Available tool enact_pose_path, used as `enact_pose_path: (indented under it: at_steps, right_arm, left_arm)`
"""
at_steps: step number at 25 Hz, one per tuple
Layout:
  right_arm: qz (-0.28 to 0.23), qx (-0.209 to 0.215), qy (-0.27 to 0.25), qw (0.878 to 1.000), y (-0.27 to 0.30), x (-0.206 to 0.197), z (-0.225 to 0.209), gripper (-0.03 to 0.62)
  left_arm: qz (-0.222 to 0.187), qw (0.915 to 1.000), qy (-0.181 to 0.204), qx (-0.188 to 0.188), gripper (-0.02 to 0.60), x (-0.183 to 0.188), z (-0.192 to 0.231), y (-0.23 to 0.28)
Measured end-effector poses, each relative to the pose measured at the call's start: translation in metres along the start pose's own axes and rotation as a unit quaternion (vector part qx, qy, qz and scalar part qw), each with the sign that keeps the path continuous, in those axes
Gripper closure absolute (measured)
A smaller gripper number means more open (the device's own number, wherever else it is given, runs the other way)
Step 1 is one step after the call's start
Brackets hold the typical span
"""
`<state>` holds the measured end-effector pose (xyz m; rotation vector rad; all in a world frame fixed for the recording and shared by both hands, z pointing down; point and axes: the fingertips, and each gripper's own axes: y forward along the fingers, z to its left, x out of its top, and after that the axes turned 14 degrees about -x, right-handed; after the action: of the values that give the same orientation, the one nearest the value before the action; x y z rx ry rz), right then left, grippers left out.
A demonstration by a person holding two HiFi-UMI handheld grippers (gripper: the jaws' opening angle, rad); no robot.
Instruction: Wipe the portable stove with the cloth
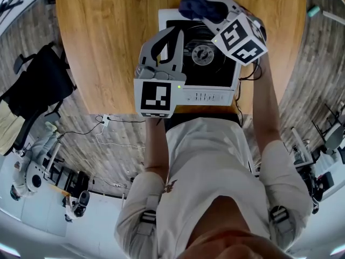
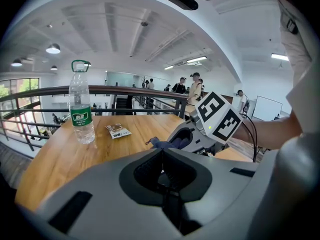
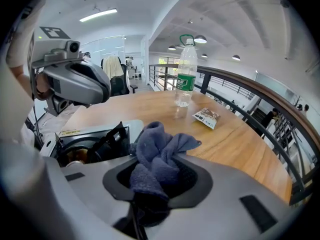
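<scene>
Cloth (image 1: 194, 4) is clamped in right gripper (image 1: 211, 8) at stove's (image 1: 215, 75) far edge; left gripper (image 1: 165, 39) is held over its left edge.

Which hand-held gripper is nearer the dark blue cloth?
Right. The right hand-held gripper is shut on the dark blue cloth over the white portable stove's far edge; the left hand-held gripper, shut empty, is over its near-left part.

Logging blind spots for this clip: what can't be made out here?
Left side of the portable stove: head view, covered by the left tool; its far corner is covered by the right tool.
Whether the cloth touches the portable stove: right gripper view, the bunched cloth and tool body hide what lies beneath.
Print on the bottle label and packet: too small in both gripper views.
</scene>
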<state>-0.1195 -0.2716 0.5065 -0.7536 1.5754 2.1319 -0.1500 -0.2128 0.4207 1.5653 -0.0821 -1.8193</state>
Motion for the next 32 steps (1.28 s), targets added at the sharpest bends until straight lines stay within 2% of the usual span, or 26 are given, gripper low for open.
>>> enact_pose_path:
  at_steps: [22,28,32]
  right_arm:
    - [-0.011,0.015,-0.028,0.999,0.031,0.051,0.032,0.456]
    - [-0.011,0.015,-0.013,1.000,0.036,0.063,0.037,0.454]
    - [-0.028,0.010,-0.009,1.000,0.042,0.072,0.043,0.454]
  left_arm:
    - [-0.007,0.9998,-0.011,0.016,0.557,-0.010,0.033,-0.036]
    - [-0.009,0.9997,-0.012,0.019,0.557,-0.010,0.039,-0.043]
    - [-0.012,0.9996,-0.011,0.022,0.557,-0.009,0.042,-0.048]
